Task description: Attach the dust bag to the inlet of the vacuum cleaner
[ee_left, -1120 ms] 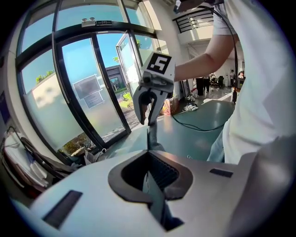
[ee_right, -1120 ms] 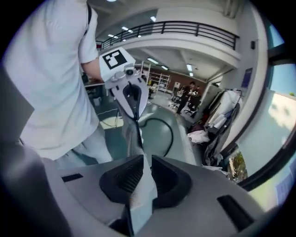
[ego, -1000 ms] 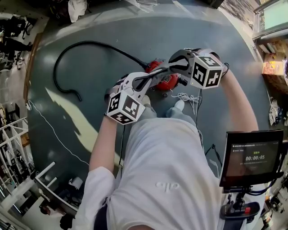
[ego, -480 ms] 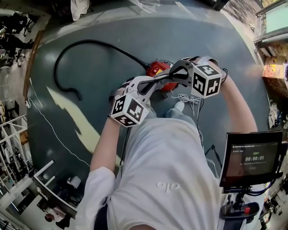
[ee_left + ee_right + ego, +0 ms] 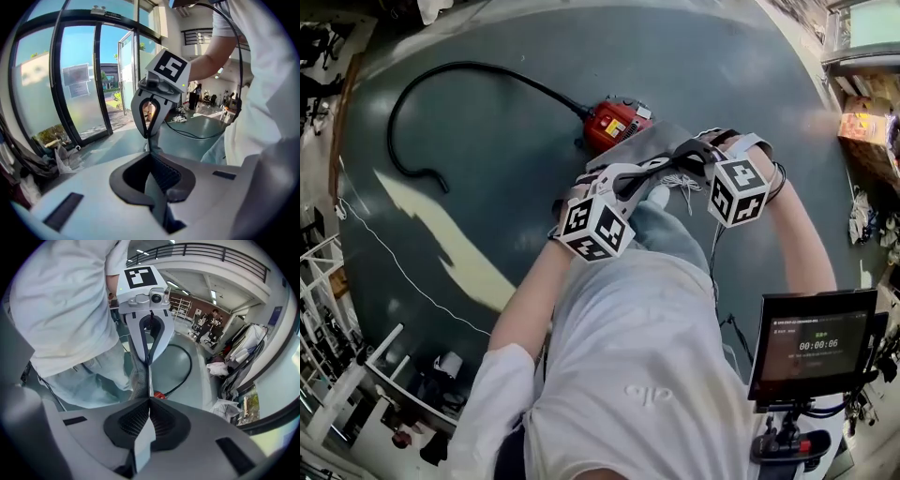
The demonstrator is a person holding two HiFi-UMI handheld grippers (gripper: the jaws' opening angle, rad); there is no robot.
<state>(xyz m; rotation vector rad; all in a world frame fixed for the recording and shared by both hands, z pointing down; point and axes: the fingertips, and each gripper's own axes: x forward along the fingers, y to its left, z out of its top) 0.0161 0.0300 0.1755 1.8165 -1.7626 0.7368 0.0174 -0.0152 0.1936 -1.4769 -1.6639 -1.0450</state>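
Head view, left hand-held gripper, just-closed right hand-held gripper, pinching dust bag edges

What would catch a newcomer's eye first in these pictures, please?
The red vacuum cleaner on the dark floor, its black hose curling away left. Nearer the person, the left tool and right tool pinch a grey dust bag, the right's jaws having just closed.

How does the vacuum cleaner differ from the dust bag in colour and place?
The vacuum cleaner is red; the dust bag is grey. The vacuum cleaner stands on the floor, while the dust bag is held up by the left gripper, shut on it, and the right gripper, whose jaws have just closed on it. Only the vacuum cleaner has a black hose.
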